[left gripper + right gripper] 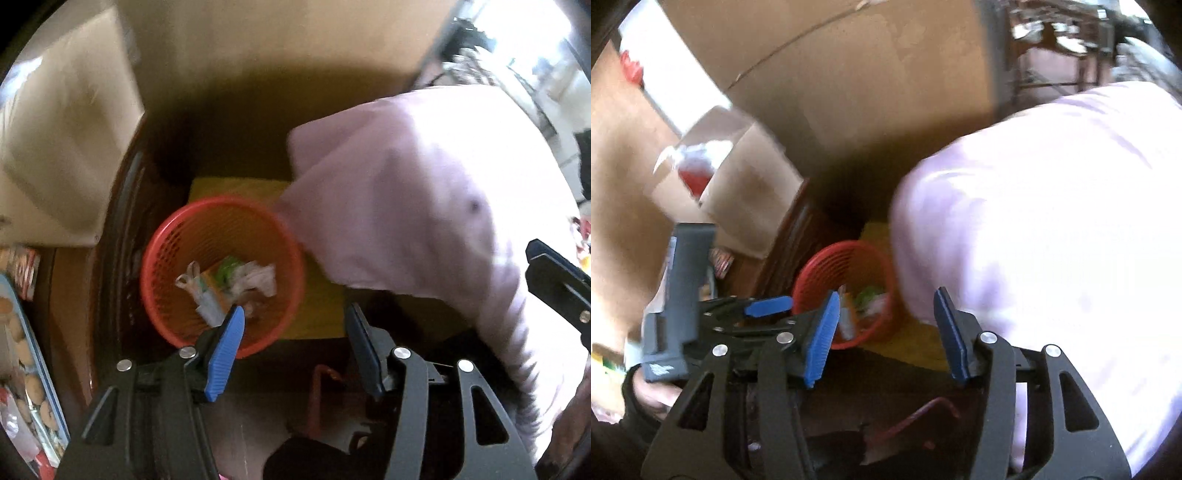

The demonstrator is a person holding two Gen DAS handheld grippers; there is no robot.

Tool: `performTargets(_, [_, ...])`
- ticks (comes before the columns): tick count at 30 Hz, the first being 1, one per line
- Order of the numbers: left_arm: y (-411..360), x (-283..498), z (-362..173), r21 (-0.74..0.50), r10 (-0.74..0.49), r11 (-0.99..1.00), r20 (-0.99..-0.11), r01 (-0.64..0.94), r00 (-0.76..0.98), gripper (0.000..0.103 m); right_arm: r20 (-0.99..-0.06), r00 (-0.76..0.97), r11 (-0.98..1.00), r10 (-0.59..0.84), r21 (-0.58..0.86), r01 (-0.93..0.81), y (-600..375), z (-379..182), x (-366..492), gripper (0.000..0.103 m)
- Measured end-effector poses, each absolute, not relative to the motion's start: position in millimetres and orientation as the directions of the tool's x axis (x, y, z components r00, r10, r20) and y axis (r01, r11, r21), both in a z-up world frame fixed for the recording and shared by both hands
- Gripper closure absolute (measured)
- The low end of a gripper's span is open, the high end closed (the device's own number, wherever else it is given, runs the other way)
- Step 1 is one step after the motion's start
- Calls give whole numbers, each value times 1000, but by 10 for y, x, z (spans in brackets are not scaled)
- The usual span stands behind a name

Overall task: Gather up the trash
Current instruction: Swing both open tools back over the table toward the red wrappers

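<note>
A red mesh wastebasket (pixel 173 258) stands on a yellow mat (pixel 321 306), with crumpled white paper, a green wrapper and other trash (pixel 236 284) inside. My left gripper (pixel 295 325) is open and empty, just above and in front of the basket. In the right wrist view the basket (pixel 820 269) sits ahead of my right gripper (pixel 888 306), which is open and empty. The left gripper (pixel 768 306) shows there at the left, held in a gloved hand. Both views are blurred.
A person's pale pink sleeve (pixel 424 206) fills the right side of both views, and touches the basket's rim. Cardboard boxes (pixel 62 147) stand at the left and behind. A dark wooden furniture edge (pixel 122 229) runs beside the basket. Snack packets (pixel 26 350) lie at far left.
</note>
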State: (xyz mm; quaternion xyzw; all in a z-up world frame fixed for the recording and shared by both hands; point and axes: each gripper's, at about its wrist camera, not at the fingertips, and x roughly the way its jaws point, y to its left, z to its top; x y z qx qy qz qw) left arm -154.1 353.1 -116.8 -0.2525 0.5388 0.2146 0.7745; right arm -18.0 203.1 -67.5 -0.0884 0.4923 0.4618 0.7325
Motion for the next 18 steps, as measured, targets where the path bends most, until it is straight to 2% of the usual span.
performTargets(4, [3112, -1297, -897, -178, 46, 838, -919, -516, 392, 34, -778, 193, 645, 598, 324, -692, 1398, -557, 1, 40])
performTargets(9, [2575, -948, -751, -201, -11, 894, -903, -401, 429, 32, -755, 291, 729, 588, 338, -595, 711, -513, 186, 36])
performTargets(18, [1569, -291, -609, -216, -113, 960, -881, -178, 459, 29, -736, 436, 843, 519, 354, -406, -398, -517, 517, 35])
